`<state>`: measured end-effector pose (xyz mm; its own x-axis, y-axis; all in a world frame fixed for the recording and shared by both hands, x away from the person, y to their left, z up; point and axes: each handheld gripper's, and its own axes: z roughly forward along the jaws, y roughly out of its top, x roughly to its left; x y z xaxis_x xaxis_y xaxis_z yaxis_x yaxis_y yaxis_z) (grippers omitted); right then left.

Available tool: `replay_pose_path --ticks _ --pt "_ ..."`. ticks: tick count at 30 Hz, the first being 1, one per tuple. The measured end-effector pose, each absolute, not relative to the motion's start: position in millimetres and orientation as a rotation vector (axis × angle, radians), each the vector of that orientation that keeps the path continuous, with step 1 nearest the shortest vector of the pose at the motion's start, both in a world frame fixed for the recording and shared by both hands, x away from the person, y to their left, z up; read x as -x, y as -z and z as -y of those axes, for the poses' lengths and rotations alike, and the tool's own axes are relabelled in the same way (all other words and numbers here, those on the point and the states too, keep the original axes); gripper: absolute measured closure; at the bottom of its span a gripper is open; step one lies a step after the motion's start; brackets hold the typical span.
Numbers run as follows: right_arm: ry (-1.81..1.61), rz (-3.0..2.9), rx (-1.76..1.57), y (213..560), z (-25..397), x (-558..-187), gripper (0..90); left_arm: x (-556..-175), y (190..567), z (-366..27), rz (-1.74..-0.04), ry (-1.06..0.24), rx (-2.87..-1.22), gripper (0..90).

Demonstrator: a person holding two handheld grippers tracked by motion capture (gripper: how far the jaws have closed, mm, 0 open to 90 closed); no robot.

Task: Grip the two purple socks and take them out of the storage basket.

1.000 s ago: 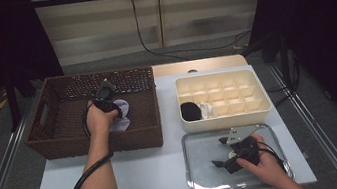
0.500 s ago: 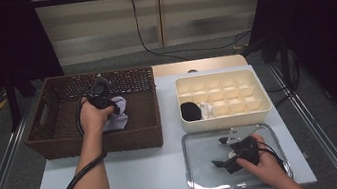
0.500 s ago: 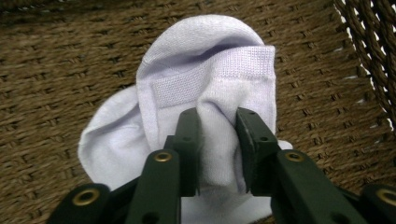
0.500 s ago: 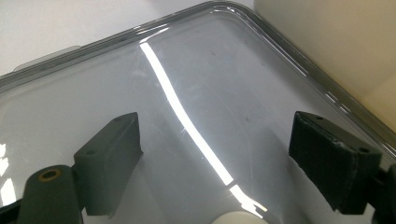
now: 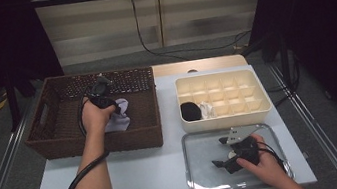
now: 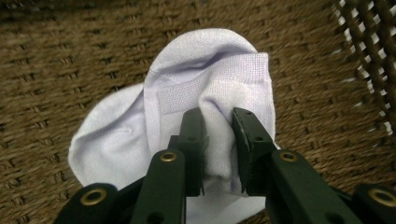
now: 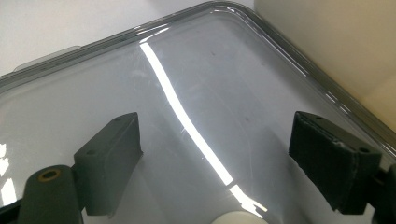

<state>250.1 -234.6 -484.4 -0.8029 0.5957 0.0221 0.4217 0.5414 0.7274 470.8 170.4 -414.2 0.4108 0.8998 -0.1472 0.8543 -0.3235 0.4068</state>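
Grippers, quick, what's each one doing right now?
Left tool: closed on the pale lilac fabric sock.
Right tool: open, holding nothing, over the clear plastic lid.

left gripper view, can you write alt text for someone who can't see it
The left gripper pinches a fold of a pale lilac sock between its two black jaws. The sock lies crumpled on the brown woven floor of a wicker basket, whose open-weave wall shows at the upper right.

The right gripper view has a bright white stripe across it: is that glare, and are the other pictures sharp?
Yes: in the right gripper view a lamp glares off the clear lid. The left gripper view shows the pale sock sharp and evenly lit. The high view is soft, its surroundings dark beyond the lit table.
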Motion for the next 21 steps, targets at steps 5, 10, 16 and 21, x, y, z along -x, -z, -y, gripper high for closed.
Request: replay_pose_path --ticks 5,10,16,21 --pt "-1.112 -2.551 -0.854 484.5 234.5 -250.2 16.6 -469.1 405.9 -169.8 -1.492 -0.133 -2.242 74.1" --pt "-1.111 -2.551 -0.856 484.4 234.5 -250.1 16.5 -467.8 403.4 -169.4 -1.481 -0.121 -2.256 74.1" --pt "-1.111 -2.551 -0.856 484.4 234.5 -250.1 16.5 -466.8 406.1 -167.1 -1.477 -0.116 -2.257 72.7" --pt "-1.111 -2.551 -0.855 484.5 234.6 -250.2 16.5 -467.2 413.9 -165.3 -1.483 -0.114 -2.284 70.9"
